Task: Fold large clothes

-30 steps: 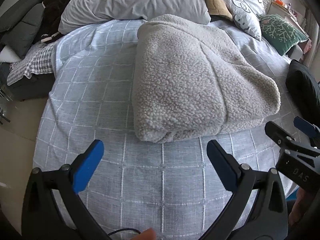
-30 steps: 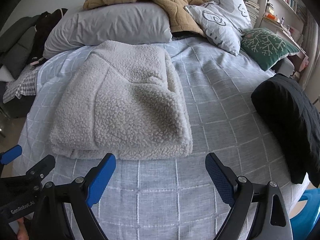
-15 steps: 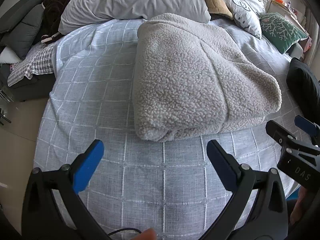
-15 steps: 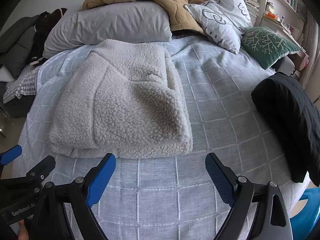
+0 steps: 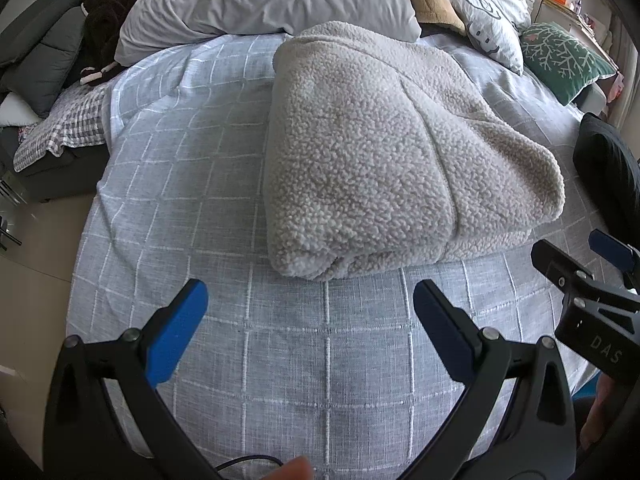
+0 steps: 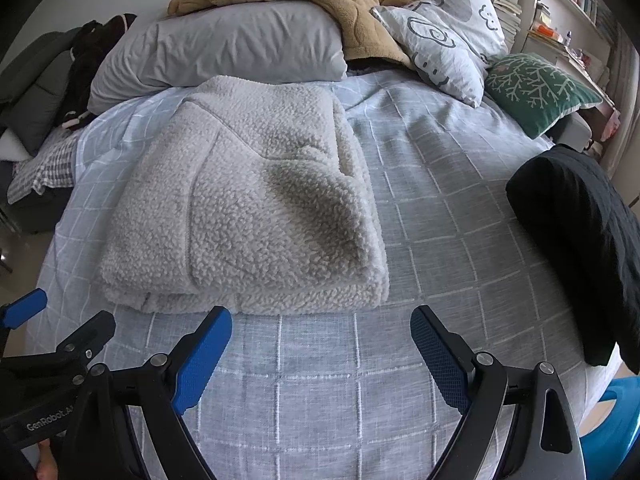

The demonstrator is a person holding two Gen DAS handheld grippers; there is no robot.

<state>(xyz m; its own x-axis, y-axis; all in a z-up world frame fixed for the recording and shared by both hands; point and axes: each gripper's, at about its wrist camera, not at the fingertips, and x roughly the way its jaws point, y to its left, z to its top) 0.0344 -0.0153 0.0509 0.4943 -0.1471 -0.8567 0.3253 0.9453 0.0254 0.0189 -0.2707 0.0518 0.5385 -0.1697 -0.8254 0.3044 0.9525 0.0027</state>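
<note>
Seen from the right wrist view, a checked cloth is draped at nine o'clock off the bed's edge. The left gripper is held above the grey grid bedspread, its blue pads spread wide with nothing between them. The folded cream fleece garment is laid flat on the bedspread at twelve o'clock from it, near but untouched. The right gripper is likewise held wide open and empty. A black garment is seen at three o'clock.
</note>
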